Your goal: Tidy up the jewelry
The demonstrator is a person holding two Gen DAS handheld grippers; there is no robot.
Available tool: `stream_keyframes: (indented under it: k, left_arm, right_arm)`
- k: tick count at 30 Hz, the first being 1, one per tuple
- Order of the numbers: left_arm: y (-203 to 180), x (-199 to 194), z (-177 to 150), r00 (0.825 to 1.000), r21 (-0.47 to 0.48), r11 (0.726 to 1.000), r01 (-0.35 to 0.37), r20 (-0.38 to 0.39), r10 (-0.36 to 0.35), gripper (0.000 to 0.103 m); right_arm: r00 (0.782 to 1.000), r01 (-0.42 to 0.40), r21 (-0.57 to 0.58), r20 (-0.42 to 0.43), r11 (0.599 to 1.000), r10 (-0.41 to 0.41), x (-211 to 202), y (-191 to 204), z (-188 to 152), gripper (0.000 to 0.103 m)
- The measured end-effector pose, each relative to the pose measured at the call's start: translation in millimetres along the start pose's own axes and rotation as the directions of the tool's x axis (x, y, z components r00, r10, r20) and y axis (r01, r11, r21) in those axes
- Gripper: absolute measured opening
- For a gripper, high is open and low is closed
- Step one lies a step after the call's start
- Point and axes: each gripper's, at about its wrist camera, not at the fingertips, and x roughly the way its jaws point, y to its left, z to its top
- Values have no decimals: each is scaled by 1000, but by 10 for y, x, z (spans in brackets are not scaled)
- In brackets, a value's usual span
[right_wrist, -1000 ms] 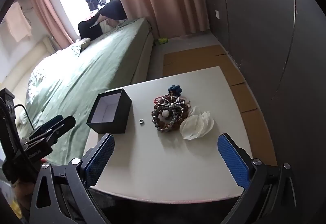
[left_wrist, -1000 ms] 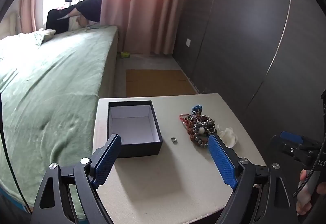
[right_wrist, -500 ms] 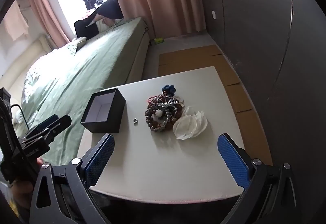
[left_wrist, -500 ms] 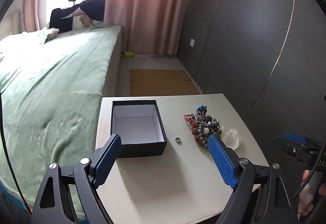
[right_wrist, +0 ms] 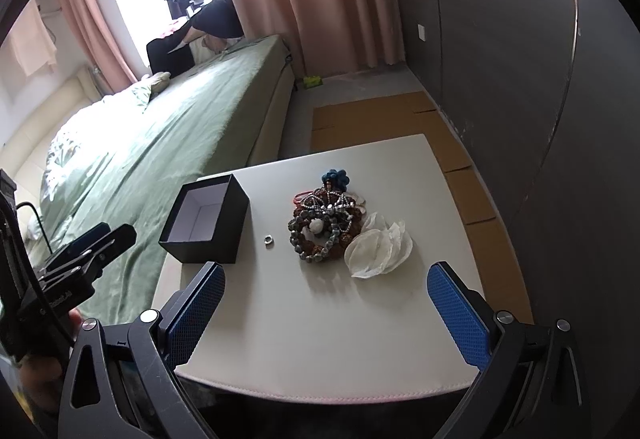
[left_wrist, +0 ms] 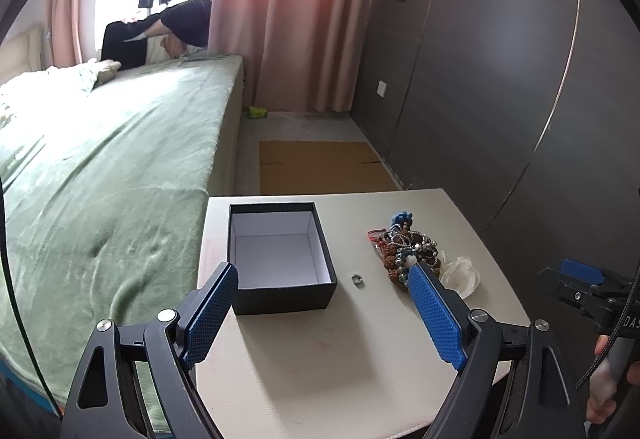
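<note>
Both hand-held grippers, left (left_wrist: 323, 293) and right (right_wrist: 326, 289), are hovering spread apart and holding nothing above the desk (right_wrist: 320, 319); the black box (right_wrist: 206, 225), ring (right_wrist: 268, 239) and bracelet pile (right_wrist: 324, 225) are lying untouched.

Bare tabletop (right_wrist: 320, 319) before box (right_wrist: 208, 223), beads (right_wrist: 324, 227)

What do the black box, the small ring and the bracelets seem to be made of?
Black box: likely cardboard, matte black outside, white paper-like lining, with thin, straight walls.
Small ring: probably metal, with a silvery glint; too small to be sure.
Bracelets: beads, some brown and rough like wood or seeds, some grey and glossy like stone.
</note>
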Motion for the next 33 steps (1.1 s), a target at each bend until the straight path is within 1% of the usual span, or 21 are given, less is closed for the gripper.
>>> stream_keyframes:
  k: [12,20,26,33]
  left_arm:
    - [-49,-17,53,1000,6,1000,-5,19,5,87]
    - [-75,-5,64,1000,5,1000,7,12,-7,87]
    - [-83,15,72,1000,0,1000,14,11,-14,87]
    - [-58,15,73,1000,-11,1000,24,10,-24,87]
  right_arm:
    - [1000,12,-6,17,1000,-12,-16,9,11,103]
    - [999,35,-33,22,999,-34,-25,45,6,103]
    - [998,51,-29,34,998,-50,-35,18,5,103]
    - [998,51,-32,32,998,-50,-38,38,-5,103]
